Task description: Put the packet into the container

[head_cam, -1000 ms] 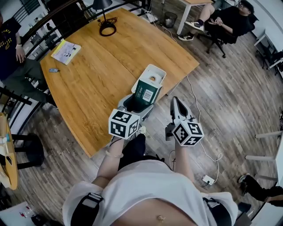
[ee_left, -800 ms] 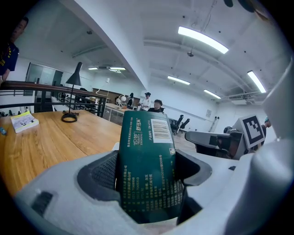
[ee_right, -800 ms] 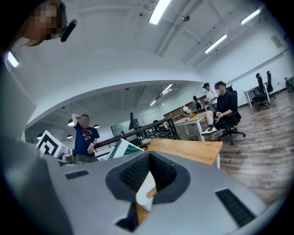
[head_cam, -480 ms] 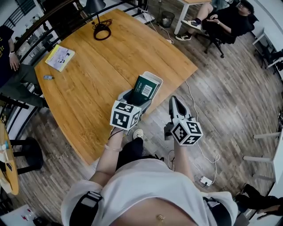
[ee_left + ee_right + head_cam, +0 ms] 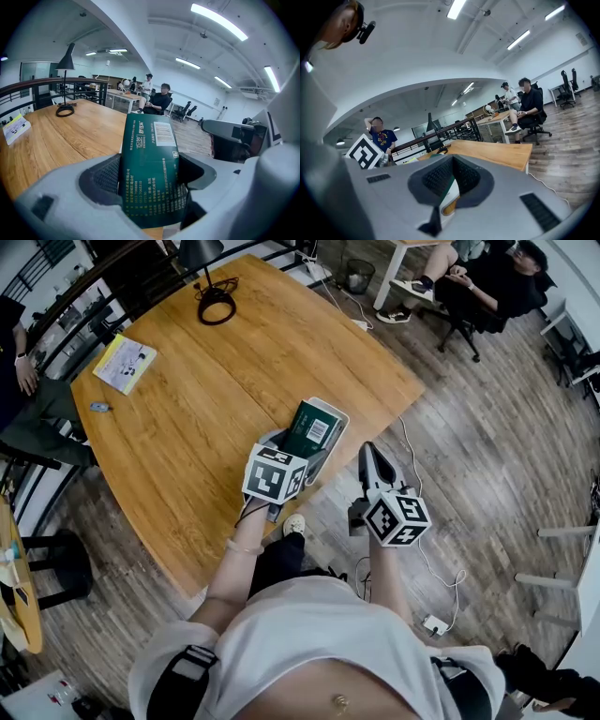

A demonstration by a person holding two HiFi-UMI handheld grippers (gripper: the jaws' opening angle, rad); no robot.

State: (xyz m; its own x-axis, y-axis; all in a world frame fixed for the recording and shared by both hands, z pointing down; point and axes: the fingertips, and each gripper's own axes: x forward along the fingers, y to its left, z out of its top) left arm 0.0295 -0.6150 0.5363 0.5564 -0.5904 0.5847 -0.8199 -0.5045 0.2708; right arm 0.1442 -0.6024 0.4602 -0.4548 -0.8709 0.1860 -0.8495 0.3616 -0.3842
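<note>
Head view, item list as I read it from my station.

1. Left tool (image 5: 296, 444): clenched on the packet (image 5: 315, 425), a dark green pack with a barcode. In the left gripper view I see both jaws pressing its lower half, and the pack leaning up and away from them.
2. Packet position: held above the bench (image 5: 216, 371), over the white container (image 5: 341, 416). I cannot tell whether its far end touches the container.
3. Container: stands at the bench edge nearest me, with floor just beyond it.
4. Right tool (image 5: 372, 457): jaws together, carrying nothing, held off the bench over the floor, just beside the container.
5. Also present: lamp (image 5: 208, 268) and booklet (image 5: 126, 362), well apart at the far side.

Hazards, in my judgement: the tilted pack may catch the container's rim and shove the container off the edge. Letting go too early may drop the pack onto the bench or floor. The soft pack may also buckle if I push it.
</note>
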